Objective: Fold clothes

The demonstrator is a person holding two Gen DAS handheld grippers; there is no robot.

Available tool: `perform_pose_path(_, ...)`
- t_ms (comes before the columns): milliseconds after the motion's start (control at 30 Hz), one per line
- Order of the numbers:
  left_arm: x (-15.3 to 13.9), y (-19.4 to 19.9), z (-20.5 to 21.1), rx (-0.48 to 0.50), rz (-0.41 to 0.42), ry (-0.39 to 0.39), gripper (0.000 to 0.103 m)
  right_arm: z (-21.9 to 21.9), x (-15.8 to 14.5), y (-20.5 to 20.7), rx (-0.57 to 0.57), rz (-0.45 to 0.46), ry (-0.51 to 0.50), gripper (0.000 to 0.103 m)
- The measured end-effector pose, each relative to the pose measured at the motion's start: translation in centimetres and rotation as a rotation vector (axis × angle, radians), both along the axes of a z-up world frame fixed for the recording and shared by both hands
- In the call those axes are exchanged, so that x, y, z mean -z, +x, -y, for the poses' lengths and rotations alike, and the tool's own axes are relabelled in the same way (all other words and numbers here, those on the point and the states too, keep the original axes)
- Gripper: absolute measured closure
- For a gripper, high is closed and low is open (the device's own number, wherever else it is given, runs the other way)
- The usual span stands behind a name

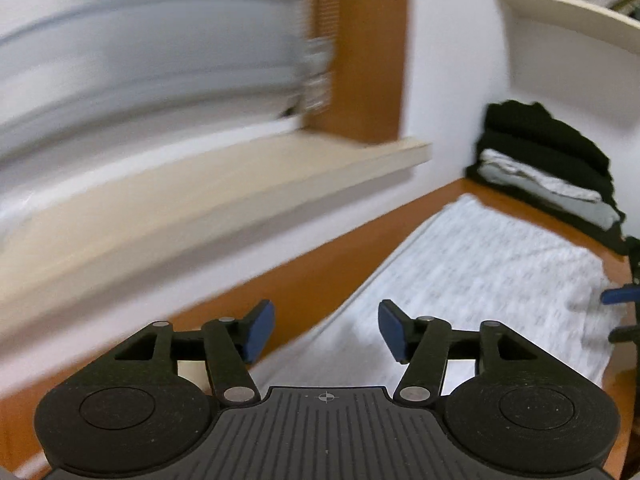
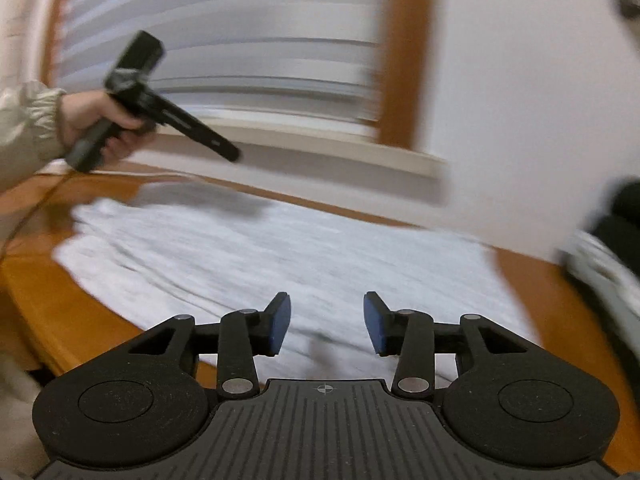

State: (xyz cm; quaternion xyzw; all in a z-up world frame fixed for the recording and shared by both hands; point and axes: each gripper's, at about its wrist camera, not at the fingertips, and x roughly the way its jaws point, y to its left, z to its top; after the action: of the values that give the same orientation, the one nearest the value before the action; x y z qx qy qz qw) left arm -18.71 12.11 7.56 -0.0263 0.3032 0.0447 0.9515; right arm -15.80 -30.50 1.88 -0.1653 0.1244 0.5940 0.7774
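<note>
1. Holding both tools raised, we keep the left gripper (image 1: 326,330) and right gripper (image 2: 326,322) spread, empty.
2. We see the white garment (image 2: 280,256) flat on the wooden table (image 2: 60,300), edges unobstructed, folded stack (image 1: 548,164) beyond.

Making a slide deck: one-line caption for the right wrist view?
Open right gripper above a white garment on the wooden table, left gripper raised.

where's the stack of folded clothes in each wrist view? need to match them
Left wrist: stack of folded clothes at right of centre, in the far corner of the table against the wall.
Right wrist: same stack, blurred, cut off at the right edge.
Shared landmark: the white patterned garment spread flat on the table in both views.
</note>
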Motion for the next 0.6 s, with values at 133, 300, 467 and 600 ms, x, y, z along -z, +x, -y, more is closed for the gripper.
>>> perform_pose_path(133,2.0,-2.6,-3.1,-0.045,-0.004,-0.1,0.038,-5.4,0.8,-3.3,-0.136,0.007,-0.054,0.056)
perform_pose_path(300,4.3,-5.2,-6.5,-0.09,-0.001,-0.224,0.035,-9.8,1.3,-7.0,-0.256,0.031,-0.121,0.049)
perform_pose_path(467,4.9,-5.3,-7.4,-0.098,0.017,-0.242,0.034,-11.3,1.1,-10.4,-0.362,0.098,-0.187,0.042)
perform_pose_path(600,5.0,-5.3,-7.3,-0.084,0.016,-0.23,0.034,-11.9,0.8,-11.9,-0.411,0.155,-0.233,0.036)
